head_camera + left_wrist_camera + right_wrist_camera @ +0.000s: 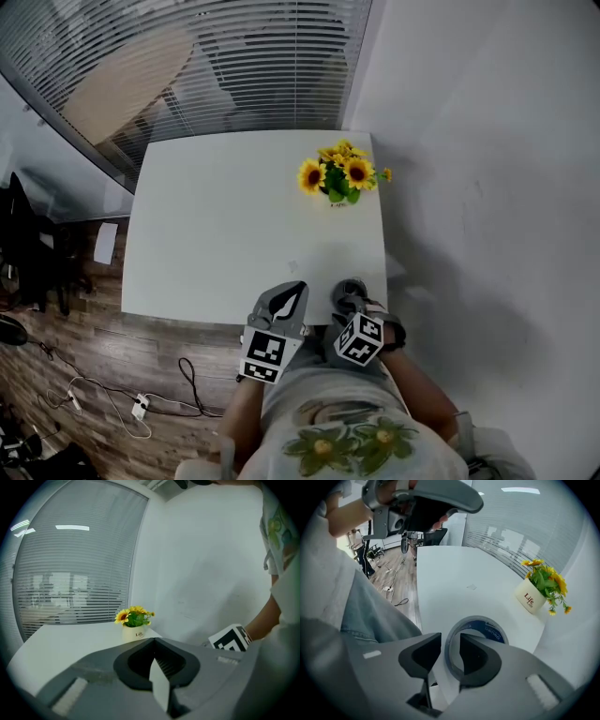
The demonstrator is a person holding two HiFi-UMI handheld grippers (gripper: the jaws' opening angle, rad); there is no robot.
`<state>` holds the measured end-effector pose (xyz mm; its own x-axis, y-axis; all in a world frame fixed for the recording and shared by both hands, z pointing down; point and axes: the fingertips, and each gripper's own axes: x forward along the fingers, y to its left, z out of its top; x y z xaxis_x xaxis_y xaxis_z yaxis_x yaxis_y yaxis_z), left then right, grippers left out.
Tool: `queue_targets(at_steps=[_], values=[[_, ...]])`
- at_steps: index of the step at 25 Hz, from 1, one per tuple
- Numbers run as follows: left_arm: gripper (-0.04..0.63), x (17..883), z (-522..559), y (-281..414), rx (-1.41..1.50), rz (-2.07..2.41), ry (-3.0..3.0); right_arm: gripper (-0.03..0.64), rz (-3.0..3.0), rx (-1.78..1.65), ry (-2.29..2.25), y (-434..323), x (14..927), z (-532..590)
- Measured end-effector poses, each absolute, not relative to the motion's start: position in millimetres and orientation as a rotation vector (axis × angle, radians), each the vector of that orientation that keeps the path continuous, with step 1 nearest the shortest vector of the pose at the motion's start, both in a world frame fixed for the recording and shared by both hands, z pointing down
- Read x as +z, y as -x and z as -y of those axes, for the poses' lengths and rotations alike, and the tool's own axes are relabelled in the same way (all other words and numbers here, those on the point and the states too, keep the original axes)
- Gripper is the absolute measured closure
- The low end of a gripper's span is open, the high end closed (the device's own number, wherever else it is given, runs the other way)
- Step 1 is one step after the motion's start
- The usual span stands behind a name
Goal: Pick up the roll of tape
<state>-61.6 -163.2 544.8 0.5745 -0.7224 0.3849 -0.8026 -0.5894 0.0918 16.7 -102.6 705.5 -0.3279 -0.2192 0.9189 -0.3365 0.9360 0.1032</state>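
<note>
The roll of tape (487,626), a grey ring with a blue printed core, lies flat on the white table (216,234) at its near edge, right of the middle. In the head view the tape roll (352,287) is partly hidden under my right gripper (349,302). My right gripper (450,651) points steeply down over it. One jaw stands inside the ring and the other outside, with the roll's wall between them and thin gaps showing. My left gripper (285,300) hovers beside it at the table's near edge; its jaws (154,660) are shut with nothing in them.
A small white pot of sunflowers (339,178) stands at the table's far right, near the white wall. Window blinds run behind the table's far edge. A wooden floor with cables (103,394) lies to the left. The person's lap is just below the grippers.
</note>
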Motion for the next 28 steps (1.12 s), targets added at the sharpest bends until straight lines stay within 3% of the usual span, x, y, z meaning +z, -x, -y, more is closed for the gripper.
queue_targets(at_steps=[4,28], values=[[0.591,550,161,55,0.461,1.248,-2.549,0.516,1.921,0.103,-0.402,-18,706,104],[0.591,551,163,53,0.488,1.216,-2.559,0.565,1.977,0.116,-0.449,-20,690,116]])
